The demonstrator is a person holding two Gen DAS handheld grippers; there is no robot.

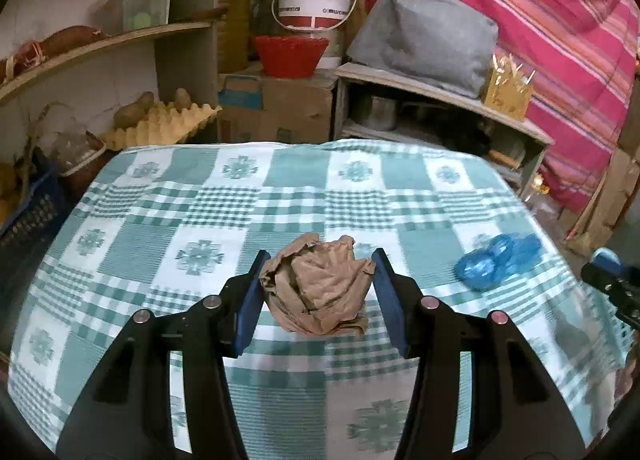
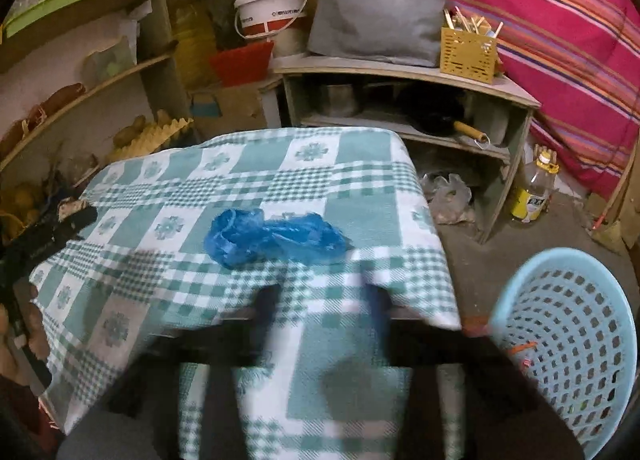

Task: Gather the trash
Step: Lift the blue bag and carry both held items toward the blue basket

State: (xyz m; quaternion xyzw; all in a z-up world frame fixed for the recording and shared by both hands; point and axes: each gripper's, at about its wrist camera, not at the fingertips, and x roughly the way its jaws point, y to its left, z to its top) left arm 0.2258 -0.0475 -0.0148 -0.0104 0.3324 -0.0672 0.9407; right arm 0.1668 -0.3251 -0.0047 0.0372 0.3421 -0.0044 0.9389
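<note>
no wording can be read anywhere. the white bucket (image 1: 314, 0), at twelve o'clock in the left wrist view, carries a grey line of print above its red band, too small to make out. the clear bottle (image 2: 534, 190) on the floor, at about three o'clock in the right wrist view, wears a yellow label with dark marks, blurred beyond reading.

Cluttered home storeroom-kitchen | egg tray (image 1: 160, 124) and potatoes (image 1: 132, 112) sitting on wooden shelves at 10 o'clock | paint bucket (image 1: 314, 0) and oil jug (image 2: 192, 36) standing at 12 | striped blanket (image 1: 560, 40) hanging at 2 | checked tablecloth (image 1: 280, 196) covering the table
</note>
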